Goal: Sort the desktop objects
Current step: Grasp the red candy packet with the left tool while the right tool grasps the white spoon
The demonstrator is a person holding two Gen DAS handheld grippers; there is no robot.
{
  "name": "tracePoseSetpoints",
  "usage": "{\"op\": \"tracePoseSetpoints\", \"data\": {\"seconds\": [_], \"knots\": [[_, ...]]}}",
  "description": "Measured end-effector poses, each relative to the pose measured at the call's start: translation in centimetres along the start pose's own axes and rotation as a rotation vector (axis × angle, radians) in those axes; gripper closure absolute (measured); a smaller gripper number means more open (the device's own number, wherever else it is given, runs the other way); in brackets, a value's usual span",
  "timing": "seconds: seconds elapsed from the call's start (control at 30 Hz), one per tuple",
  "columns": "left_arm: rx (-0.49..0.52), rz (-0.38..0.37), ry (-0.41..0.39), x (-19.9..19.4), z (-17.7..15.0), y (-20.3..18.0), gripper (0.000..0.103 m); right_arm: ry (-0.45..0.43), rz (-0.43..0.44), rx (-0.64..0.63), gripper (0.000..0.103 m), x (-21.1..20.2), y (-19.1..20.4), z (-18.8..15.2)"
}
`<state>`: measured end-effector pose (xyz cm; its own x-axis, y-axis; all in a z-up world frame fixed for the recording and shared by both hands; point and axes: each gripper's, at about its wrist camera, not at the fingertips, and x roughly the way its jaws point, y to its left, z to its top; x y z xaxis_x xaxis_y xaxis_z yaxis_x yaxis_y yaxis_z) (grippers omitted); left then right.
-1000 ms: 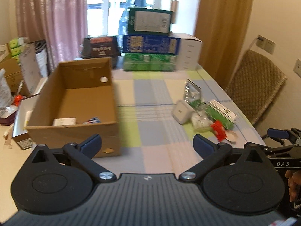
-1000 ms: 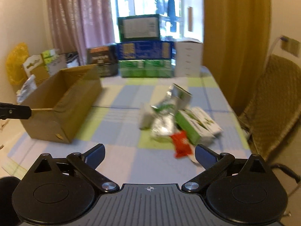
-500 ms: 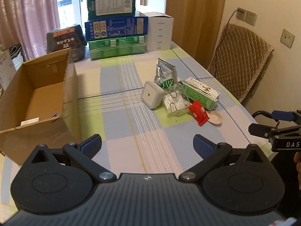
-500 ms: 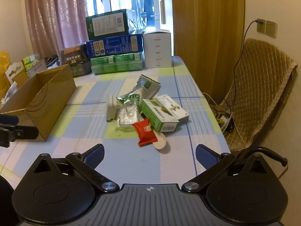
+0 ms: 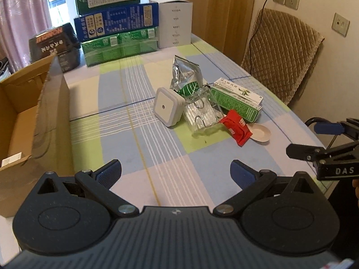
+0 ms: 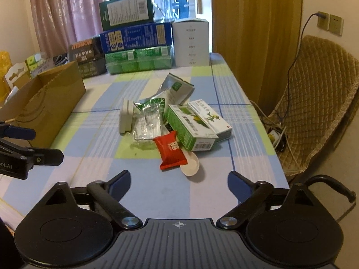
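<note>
A small heap lies mid-table: a white square night light [image 5: 167, 107] [image 6: 125, 119], a clear plastic pack [image 5: 200, 114] [image 6: 147, 124], a silver-green foil pouch [image 5: 186, 76] [image 6: 177, 88], a green-white medicine box [image 5: 235, 102] [image 6: 193, 126], a red sachet [image 5: 237, 130] [image 6: 171, 150] and a white spoon [image 5: 260, 133] [image 6: 190, 167]. My left gripper [image 5: 176, 173] hovers open near the table's front, short of the heap. My right gripper [image 6: 178, 183] is open too, just before the spoon. Each gripper shows at the edge of the other's view.
An open cardboard box [image 5: 44, 112] [image 6: 44, 103] stands at the left with small items inside. Stacked cartons [image 5: 116, 20] [image 6: 136, 35] and a white box [image 5: 175, 22] line the far end. A quilted chair [image 5: 282, 53] [image 6: 318, 103] stands right of the checked tablecloth [image 5: 125, 121].
Both views have swung from the cardboard box toward the heap, and both grippers have come closer to it. The fingers stay spread and nothing on the table has moved.
</note>
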<state>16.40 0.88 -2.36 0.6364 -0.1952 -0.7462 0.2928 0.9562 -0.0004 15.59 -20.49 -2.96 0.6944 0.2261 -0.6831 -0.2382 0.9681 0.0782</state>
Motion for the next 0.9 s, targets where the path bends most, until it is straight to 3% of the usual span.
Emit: {"op": "tracePoseSetpoints", "data": {"seconds": [0.27,0.5,0.6,0.67,0.73,0.9], "knots": [[0.025,-0.001,0.031,3.5,0.9,-0.3,0.005,0.074,-0.008,-0.032,0.042,5.6,-1.9,1.0],[0.020,-0.012,0.050,5.3,1.2,-0.3,0.005,0.119,0.006,-0.042,0.057,9.5,-3.7,1.5],[0.017,-0.017,0.055,5.7,1.1,-0.2,0.005,0.143,0.019,-0.042,0.070,10.6,-3.8,1.5],[0.014,-0.019,0.058,5.8,1.0,0.0,0.006,0.156,0.038,-0.041,0.089,10.8,-3.5,1.4],[0.008,-0.018,0.061,5.8,0.8,0.2,0.006,0.162,0.049,-0.046,0.097,10.6,-2.9,1.2],[-0.013,-0.018,0.058,5.2,0.2,0.6,0.006,0.199,0.120,0.037,0.097,9.7,-1.7,0.3]]}}
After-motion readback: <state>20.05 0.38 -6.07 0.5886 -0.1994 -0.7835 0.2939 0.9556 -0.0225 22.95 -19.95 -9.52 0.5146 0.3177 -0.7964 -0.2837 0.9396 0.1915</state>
